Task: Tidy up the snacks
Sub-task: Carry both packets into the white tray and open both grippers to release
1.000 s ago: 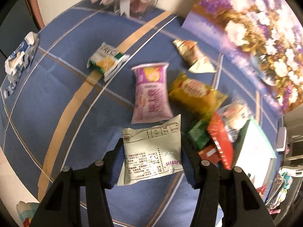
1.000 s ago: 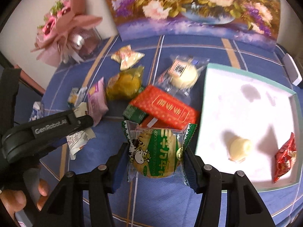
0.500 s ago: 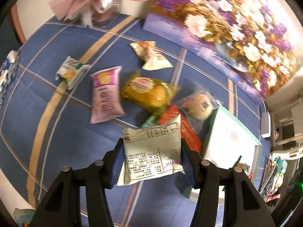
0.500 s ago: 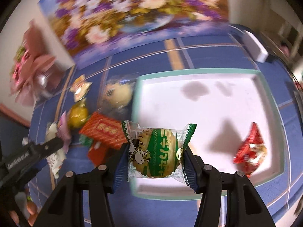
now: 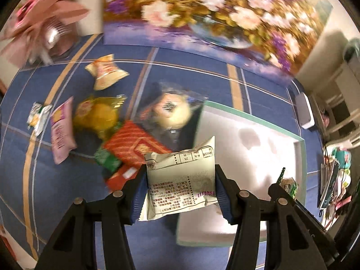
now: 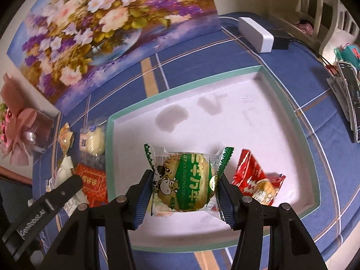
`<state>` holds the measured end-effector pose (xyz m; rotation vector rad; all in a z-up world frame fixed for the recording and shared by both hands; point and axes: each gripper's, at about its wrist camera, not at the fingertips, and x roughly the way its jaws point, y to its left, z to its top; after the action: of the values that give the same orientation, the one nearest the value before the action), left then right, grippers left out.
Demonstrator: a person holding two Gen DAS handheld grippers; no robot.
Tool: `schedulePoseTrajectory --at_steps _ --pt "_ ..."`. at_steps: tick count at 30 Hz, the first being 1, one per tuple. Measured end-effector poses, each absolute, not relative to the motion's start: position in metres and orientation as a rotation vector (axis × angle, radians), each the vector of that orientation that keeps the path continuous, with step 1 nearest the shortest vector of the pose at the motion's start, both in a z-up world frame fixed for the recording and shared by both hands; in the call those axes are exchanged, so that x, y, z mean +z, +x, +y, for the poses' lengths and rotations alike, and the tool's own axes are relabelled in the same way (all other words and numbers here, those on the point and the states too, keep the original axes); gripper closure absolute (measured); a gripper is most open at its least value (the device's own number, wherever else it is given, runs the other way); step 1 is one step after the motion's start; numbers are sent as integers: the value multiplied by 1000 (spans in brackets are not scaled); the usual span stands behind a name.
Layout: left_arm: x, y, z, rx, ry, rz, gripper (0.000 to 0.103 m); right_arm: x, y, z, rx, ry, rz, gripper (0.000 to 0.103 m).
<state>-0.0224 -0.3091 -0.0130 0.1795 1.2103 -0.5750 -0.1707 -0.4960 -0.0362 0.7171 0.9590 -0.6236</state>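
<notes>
My left gripper (image 5: 180, 193) is shut on a white printed snack packet (image 5: 181, 180), held above the near left edge of the white tray (image 5: 247, 121). My right gripper (image 6: 183, 193) is shut on a green-and-clear cow-print snack packet (image 6: 186, 180), held over the white tray (image 6: 225, 117). A red snack bag (image 6: 256, 180) lies in the tray to the right of it. Loose snacks lie left of the tray: a red box (image 5: 132, 146), a yellow packet (image 5: 96, 114), a pink packet (image 5: 60, 132), a clear-wrapped bun (image 5: 175, 114).
A flower painting (image 6: 101, 29) stands at the back. A pink bouquet (image 5: 45, 20) is at the far left. A white power strip (image 6: 256, 33) and gadgets (image 6: 346, 85) lie to the right of the tray. The blue checked cloth (image 5: 67, 202) covers the table.
Both grippers moved right with their packets. The left one went from over the snack pile to the tray's edge. The right one now hangs over the tray's middle.
</notes>
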Motion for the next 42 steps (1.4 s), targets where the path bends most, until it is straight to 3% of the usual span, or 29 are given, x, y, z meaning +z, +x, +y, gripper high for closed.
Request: schedulePoseTrajectory --at_steps 23,30,36,39,42 --pt "-56 -31 -396 -635 300 1210 45 -45 -165 -531 -711 700 946 45" --pt "-52 -28 -392 -622 269 1240 33 -44 -166 -531 -718 705 948 43" --pt "-35 -25 -384 -610 251 1223 33 -43 -166 -531 -712 706 956 43" --pt "-32 -21 -380 -599 237 1224 31 -43 -164 -531 -713 693 962 38" --pt "-32 -15 -374 -576 223 1233 21 -42 -164 -532 -724 681 958 21"
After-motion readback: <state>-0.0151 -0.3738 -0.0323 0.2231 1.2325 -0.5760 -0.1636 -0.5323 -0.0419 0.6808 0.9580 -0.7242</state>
